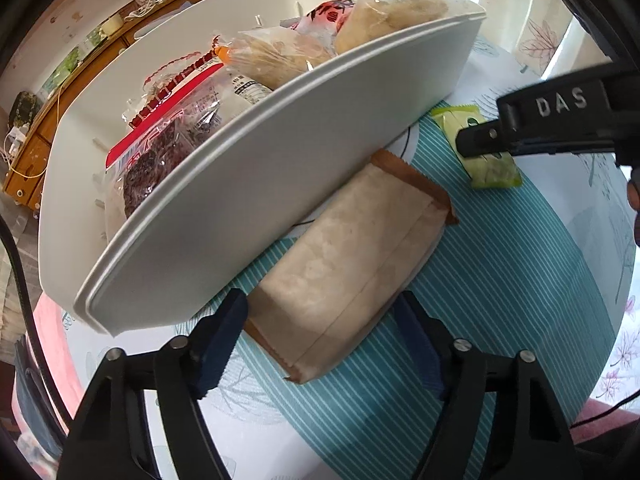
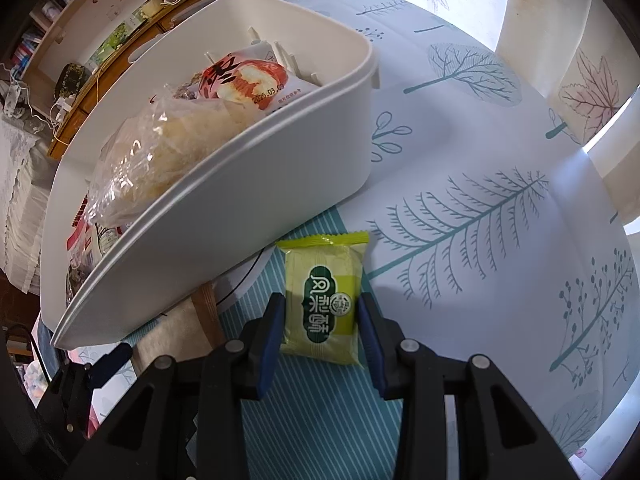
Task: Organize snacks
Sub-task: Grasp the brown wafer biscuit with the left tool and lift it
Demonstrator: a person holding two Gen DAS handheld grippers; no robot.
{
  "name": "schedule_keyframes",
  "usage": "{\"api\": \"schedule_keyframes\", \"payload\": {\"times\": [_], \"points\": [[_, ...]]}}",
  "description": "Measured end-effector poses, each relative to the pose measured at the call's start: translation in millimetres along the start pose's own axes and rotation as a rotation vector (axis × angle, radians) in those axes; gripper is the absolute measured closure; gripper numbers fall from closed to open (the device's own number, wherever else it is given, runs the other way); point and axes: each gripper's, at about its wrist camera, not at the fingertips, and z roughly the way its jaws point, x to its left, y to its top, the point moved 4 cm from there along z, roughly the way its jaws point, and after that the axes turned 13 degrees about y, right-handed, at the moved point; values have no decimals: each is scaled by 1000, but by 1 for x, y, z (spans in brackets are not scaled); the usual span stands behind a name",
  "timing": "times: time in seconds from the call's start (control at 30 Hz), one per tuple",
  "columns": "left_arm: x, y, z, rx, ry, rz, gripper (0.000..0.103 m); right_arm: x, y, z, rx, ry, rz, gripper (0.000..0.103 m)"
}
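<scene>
A white bin (image 1: 248, 184) holds several wrapped snacks; it also shows in the right wrist view (image 2: 224, 232). A tan paper snack packet (image 1: 352, 264) lies on the table against the bin's front wall. My left gripper (image 1: 320, 336) is open, its fingers on either side of the packet's near end. A yellow-green snack packet (image 2: 322, 300) lies flat on the striped mat; it also shows in the left wrist view (image 1: 492, 164). My right gripper (image 2: 322, 328) is open around its near half, pads close to its sides. The right gripper (image 1: 480, 140) also shows from the left wrist.
The table has a white cloth with a leaf print (image 2: 480, 200) and a teal striped mat (image 1: 500, 280). A wooden cabinet (image 1: 48, 120) with clutter stands behind the bin. A tan packet corner (image 2: 208, 312) lies left of my right gripper.
</scene>
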Motion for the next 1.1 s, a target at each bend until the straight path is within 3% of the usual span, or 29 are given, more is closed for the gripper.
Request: {"api": "schedule_keyframes", "payload": {"times": [0.27, 0.33, 0.43, 0.67, 0.77, 0.97, 1.1], "points": [[0, -4, -4, 0, -14, -7, 39, -4, 3, -1, 2, 15, 19, 66], [-1, -5, -6, -4, -21, -5, 44, -6, 3, -2, 3, 16, 23, 66], [-3, -8, -13, -12, -40, 11, 60, -11, 1, -5, 3, 18, 34, 66], [-9, -14, -20, 10, -81, -29, 68, -20, -3, -14, -1, 27, 47, 66], [-4, -17, -20, 25, -93, -56, 75, -21, -4, -17, 0, 35, 40, 66], [-4, -31, -26, 66, -134, -105, 77, -23, -5, -26, 10, 62, 12, 66], [-4, -36, -30, 93, -120, -149, 77, -21, -2, -31, 24, 77, -11, 66]]}}
